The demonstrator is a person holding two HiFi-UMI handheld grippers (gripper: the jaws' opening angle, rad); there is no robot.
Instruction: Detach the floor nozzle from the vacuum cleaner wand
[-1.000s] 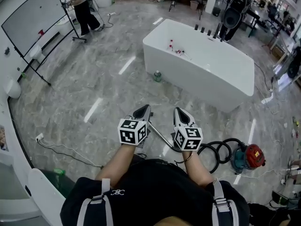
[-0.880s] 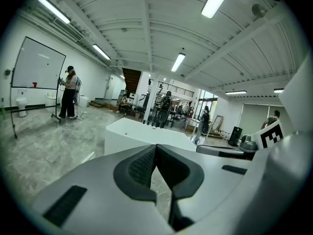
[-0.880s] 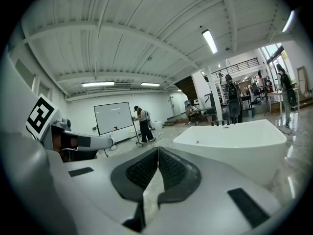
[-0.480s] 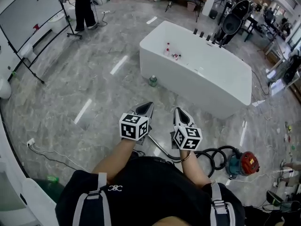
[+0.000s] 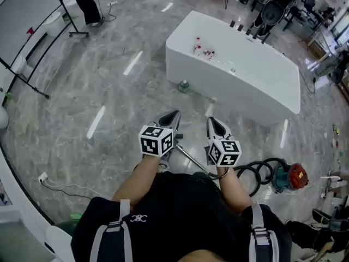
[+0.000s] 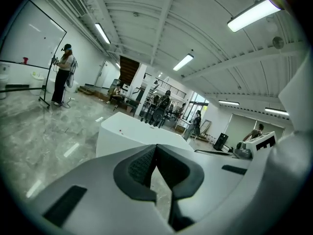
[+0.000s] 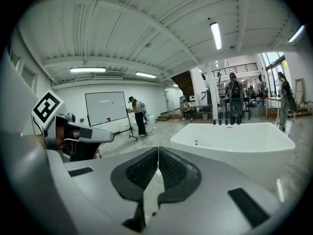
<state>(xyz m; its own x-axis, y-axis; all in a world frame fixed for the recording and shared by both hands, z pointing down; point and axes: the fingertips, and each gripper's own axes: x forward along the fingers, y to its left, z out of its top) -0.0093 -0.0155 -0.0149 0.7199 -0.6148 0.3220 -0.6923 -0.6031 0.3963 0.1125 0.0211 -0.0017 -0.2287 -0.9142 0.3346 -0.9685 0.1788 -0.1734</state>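
In the head view my left gripper (image 5: 174, 114) and right gripper (image 5: 212, 121) are held side by side in front of my body, both shut and empty. A thin metal vacuum wand (image 5: 191, 158) lies on the floor below and between them. It leads to a coiled black hose (image 5: 256, 172) and a red and teal vacuum canister (image 5: 289, 177) at the right. The floor nozzle I cannot make out; the wand's near end is hidden by my arms. The left gripper (image 6: 156, 148) and the right gripper (image 7: 158, 151) each show their pads pressed together, and both point toward the bathtub.
A white bathtub (image 5: 256, 86) stands ahead on the grey marble floor, with a green bottle (image 5: 184, 86) at its foot. A whiteboard on a stand (image 5: 27, 31) and a person (image 5: 86, 1) are at the far left. A white cable (image 5: 60, 183) lies at the left.
Both grippers have moved a little forward, away from my body and toward the bathtub. Their jaws have stayed shut.
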